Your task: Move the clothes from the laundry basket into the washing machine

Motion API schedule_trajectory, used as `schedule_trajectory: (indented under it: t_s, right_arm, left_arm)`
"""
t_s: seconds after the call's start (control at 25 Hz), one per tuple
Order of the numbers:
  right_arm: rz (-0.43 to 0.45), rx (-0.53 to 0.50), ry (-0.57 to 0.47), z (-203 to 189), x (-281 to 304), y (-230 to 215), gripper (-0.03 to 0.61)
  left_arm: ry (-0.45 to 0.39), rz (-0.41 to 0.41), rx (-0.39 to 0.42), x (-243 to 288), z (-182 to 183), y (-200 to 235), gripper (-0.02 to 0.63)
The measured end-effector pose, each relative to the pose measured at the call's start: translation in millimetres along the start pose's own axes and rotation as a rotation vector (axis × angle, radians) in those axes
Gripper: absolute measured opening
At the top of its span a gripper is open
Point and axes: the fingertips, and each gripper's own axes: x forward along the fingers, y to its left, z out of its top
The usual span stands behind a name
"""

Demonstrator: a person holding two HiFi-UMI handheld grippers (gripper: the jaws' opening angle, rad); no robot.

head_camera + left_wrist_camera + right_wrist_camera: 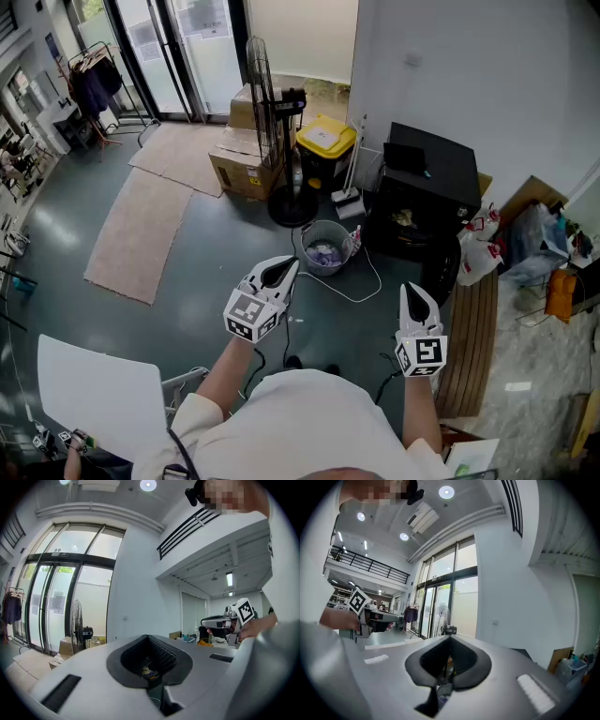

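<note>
A: What is the room like?

B: A grey floor [84,328] with 2 rugs [131,234] and glass doors [178,47] at the far end. A round grey laundry basket [306,236] stands on the floor, with clothes [325,253] heaped inside.

A: And the washing machine?

B: The black washing machine [433,169] sits just right of the laundry basket, its front facing the person. A standing fan [267,122] rises just behind the basket, with cardboard boxes [242,161] and a yellow-lidded bin [325,141] further behind.

A: Where are the grippers?

B: Both are level, on the person's side of the basket. The left gripper [291,265] hangs near the basket's left rim without touching it. The right gripper [410,292] is well to the basket's right.

A: Holding anything?

B: No. The left fingers [126,660] are pressed together with nothing between them, and so are the right fingers [466,665]. A white cable [354,292] loops over the floor on the basket's near side.
</note>
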Motion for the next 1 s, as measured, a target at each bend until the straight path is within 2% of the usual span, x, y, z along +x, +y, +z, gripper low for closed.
schedule_trajectory:
  t_s: [0.44,1.0]
  right_arm:
    - [-0.003,0.016,0.005,-2,9,-9,0.011]
    - [0.019,0.016,0.019,-13,3,-38,0.011]
  left_arm:
    - [0.008,-0.002,-0.001,13,-1,1,0.006]
    - [0.022,0.018,0.003,32,-6,-25,0.006]
